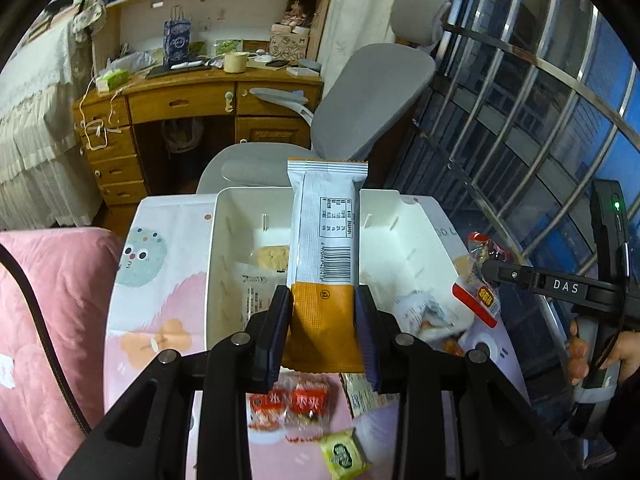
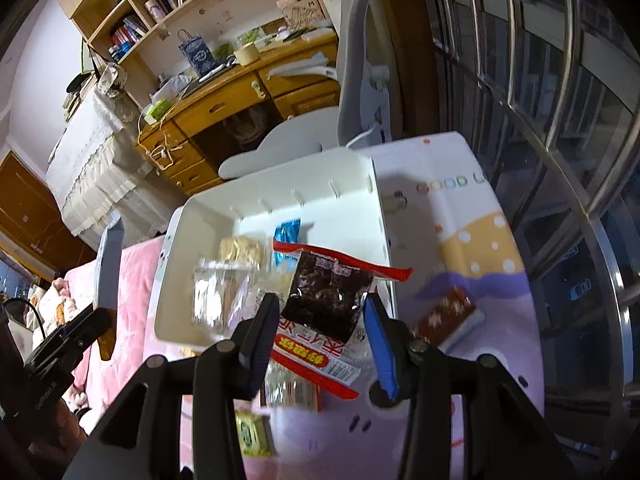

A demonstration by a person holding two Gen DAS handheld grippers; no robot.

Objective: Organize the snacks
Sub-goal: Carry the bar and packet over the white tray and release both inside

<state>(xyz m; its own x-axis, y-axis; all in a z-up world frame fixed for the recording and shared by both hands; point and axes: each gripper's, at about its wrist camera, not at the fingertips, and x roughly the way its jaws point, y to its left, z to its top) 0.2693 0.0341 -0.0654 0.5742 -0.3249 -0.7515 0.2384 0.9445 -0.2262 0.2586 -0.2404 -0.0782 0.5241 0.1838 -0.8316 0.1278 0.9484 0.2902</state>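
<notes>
My left gripper (image 1: 323, 308) is shut on a long silver and orange snack bar (image 1: 325, 240), held upright over the near side of the white bin (image 1: 224, 208). The bar also shows in the right wrist view (image 2: 108, 264). My right gripper (image 2: 320, 320) is shut on a red-edged clear packet of dark dried fruit (image 2: 326, 300), held above the bin's (image 2: 276, 168) near right corner. It shows in the left wrist view (image 1: 482, 276) at the right. The bin holds a biscuit pack (image 2: 240, 248), a blue packet (image 2: 286, 240) and a clear wrapper (image 2: 216, 296).
The bin stands on a pastel printed cloth (image 2: 472, 240). Loose snacks lie on it: two red packets (image 1: 292, 404), a green packet (image 1: 344, 456), a brown bar (image 2: 446, 318). A pink blanket (image 1: 44, 320) lies left, a grey chair (image 1: 372, 92) behind, window bars (image 1: 540, 92) right.
</notes>
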